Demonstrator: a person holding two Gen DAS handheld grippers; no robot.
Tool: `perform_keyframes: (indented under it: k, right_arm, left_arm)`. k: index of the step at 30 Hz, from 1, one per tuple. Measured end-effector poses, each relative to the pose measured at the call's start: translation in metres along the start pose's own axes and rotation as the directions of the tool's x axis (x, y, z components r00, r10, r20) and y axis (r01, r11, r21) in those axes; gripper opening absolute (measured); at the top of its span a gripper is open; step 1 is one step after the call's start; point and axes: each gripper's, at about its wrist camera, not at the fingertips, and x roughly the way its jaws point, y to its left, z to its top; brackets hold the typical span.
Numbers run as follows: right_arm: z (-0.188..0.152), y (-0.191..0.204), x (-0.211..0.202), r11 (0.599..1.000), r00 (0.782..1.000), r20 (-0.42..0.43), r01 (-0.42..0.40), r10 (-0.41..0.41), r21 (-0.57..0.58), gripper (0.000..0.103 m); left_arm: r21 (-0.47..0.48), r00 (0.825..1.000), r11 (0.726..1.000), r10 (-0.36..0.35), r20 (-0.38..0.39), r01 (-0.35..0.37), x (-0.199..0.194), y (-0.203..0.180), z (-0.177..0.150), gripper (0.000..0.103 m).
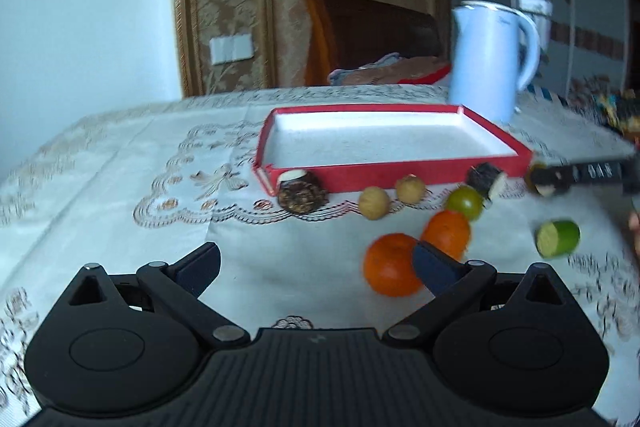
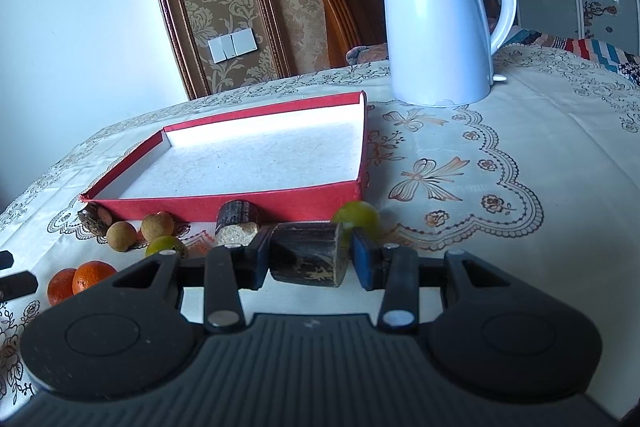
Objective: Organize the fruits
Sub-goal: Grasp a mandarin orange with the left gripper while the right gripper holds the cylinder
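A red tray with a white inside lies on the tablecloth with nothing in it. Along its near wall lie two oranges, two longans, a green round fruit and dark sugarcane pieces. My left gripper is open, its right finger just in front of the nearer orange. My right gripper is shut on a dark sugarcane piece, held crosswise just above the cloth. Another green fruit sits right behind it.
A white electric kettle stands behind the tray's right end. A cut green piece lies apart at the right. A wooden chair and the wall stand beyond the table's far edge.
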Motion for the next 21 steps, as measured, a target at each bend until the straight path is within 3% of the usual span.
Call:
perform_keyframes:
  k: [4,18,21]
  right_arm:
    - [0.000,0.000,0.000,1.000,1.000,0.001,0.002,-0.002,0.000,0.039]
    - [-0.001,0.001,0.000,1.000,1.000,0.001,0.003,-0.003,0.002,0.039]
    - [-0.001,0.001,0.000,1.000,1.000,0.001,0.007,-0.007,0.002,0.039]
  left_arm:
    - [0.119,1.000,0.993,0.028,-0.007,-0.027,0.004,-0.023,0.003,0.103]
    - [0.055,0.985,0.998,-0.004,-0.170,0.013,0.041,-0.025,0.009,0.103]
    - [0.049,0.989,0.999,0.006,-0.146,0.001,0.045,-0.028,0.010,0.102]
